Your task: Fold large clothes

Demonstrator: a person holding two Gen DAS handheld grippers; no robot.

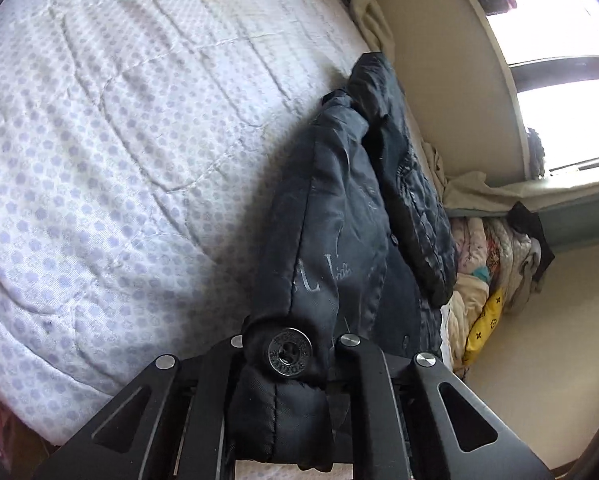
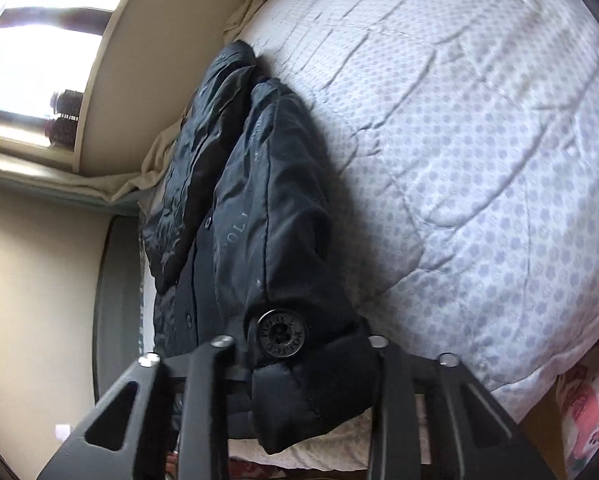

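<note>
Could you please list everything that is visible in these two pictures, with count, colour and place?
jacket: one, black, padded, lying along the bed's edge nearest the wall, its near end held by both claws
snap buttons: several, dark metal, one large one near each claw, smaller ones along the front
quilt: one, white with lilac dots, covering the bed
sheet: one, beige, bunched between bed and wall
bedding pile: one, mixed colours with a yellow piece, at the bed's end
window: one, bright, above the ledge
left claw: one, black, shut on the jacket
right claw: one, black, shut on the jacket
</note>
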